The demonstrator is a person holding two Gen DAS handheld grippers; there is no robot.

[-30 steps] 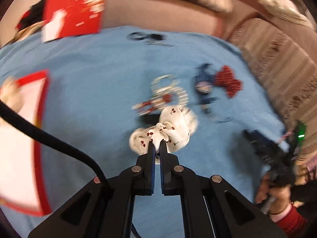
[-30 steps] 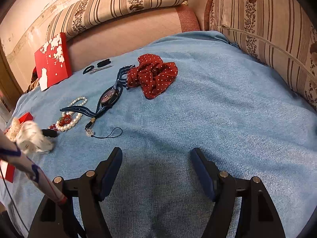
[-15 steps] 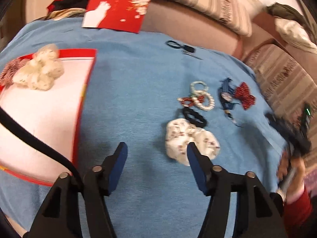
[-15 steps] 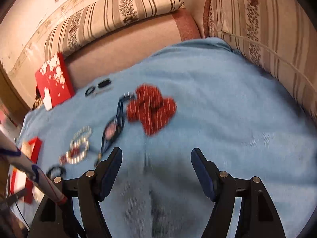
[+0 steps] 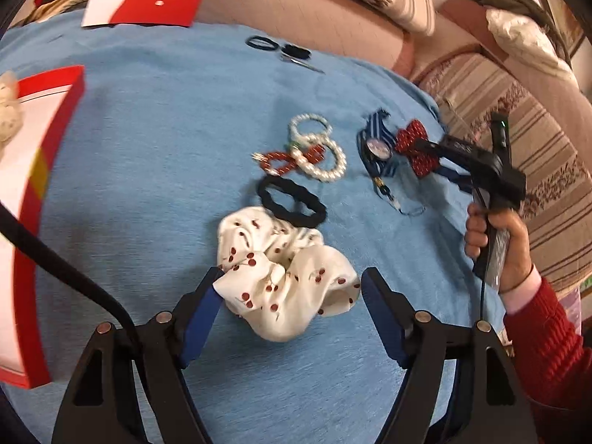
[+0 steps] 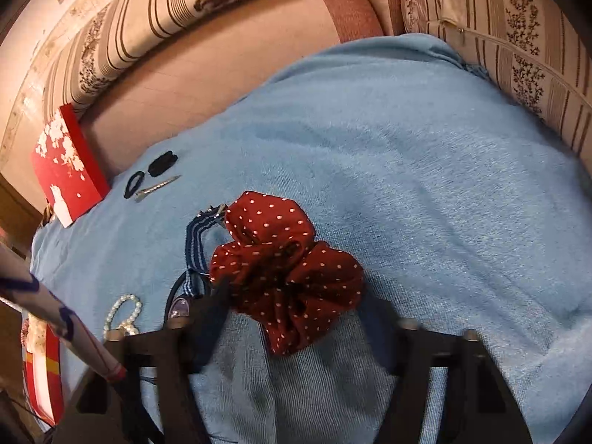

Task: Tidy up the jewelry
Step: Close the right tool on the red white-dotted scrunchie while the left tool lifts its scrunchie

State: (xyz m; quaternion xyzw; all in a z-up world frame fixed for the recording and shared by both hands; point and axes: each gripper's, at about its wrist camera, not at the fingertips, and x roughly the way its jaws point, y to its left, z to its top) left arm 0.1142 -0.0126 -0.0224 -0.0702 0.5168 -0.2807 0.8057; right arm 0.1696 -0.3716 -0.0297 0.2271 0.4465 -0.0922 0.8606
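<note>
While the left gripper [image 5: 292, 292] has just been opening, fingers wide around the cherry-print scrunchie [image 5: 283, 277] (unheld, on the blue blanket [image 5: 155, 140]), the right gripper [image 6: 296, 318] has been closing around the red polka-dot scrunchie [image 6: 285, 273]; risk: snagging the adjoining striped strap [image 6: 196, 248].

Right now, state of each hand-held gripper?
Left hand-held gripper: open, jaws have just been widening, straddling the white cherry scrunchie, not clamped.
Right hand-held gripper: jaws have just been closing around the red dotted scrunchie; grip cannot be told.

Cherry scrunchie [image 5: 281, 277] dropped, left hand-held gripper [image 5: 292, 288] open.
</note>
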